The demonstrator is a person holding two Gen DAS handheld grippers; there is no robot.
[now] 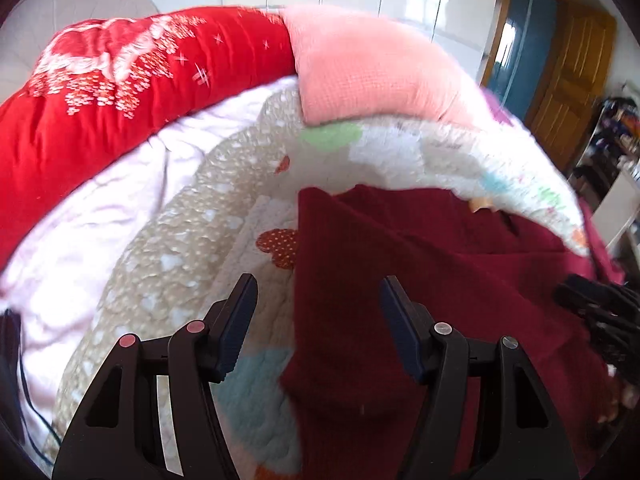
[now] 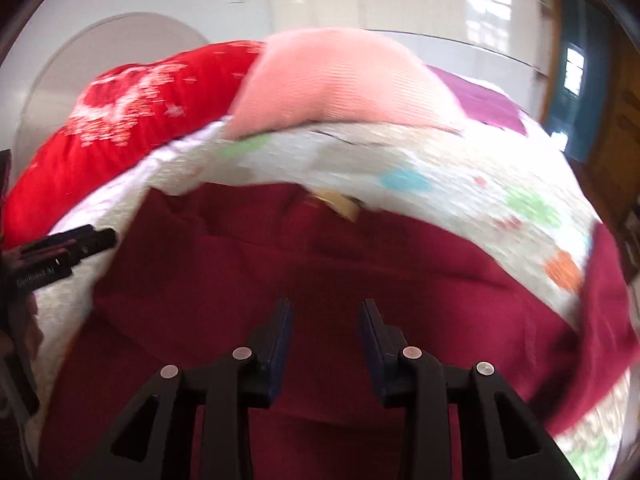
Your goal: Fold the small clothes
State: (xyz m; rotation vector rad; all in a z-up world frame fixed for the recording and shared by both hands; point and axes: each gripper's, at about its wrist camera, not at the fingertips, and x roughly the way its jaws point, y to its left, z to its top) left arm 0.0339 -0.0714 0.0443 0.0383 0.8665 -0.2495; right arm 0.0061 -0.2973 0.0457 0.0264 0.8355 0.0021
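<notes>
A dark red knitted garment (image 1: 420, 260) lies spread on a patchwork quilt (image 1: 180, 248), its collar with a tan label (image 2: 336, 202) at the far side. One sleeve (image 2: 604, 300) hangs off at the right. My left gripper (image 1: 319, 284) is open just above the garment's left edge, one finger over the quilt and one over the cloth, with nothing pinched. My right gripper (image 2: 327, 306) hovers over the middle of the garment (image 2: 280, 248), its jaws apart and empty. Each gripper shows in the other's view: the right gripper (image 1: 568, 294) at the garment's right side, the left gripper (image 2: 92, 240) at its left.
A bright red duvet (image 1: 100, 100) and a pink pillow (image 1: 360, 64) are piled at the far side of the bed. A white sheet (image 1: 80, 220) lies to the left, a purple cloth (image 2: 480, 100) behind the pillow. A wooden door (image 1: 576, 72) and cluttered shelves (image 1: 616, 132) stand at the right.
</notes>
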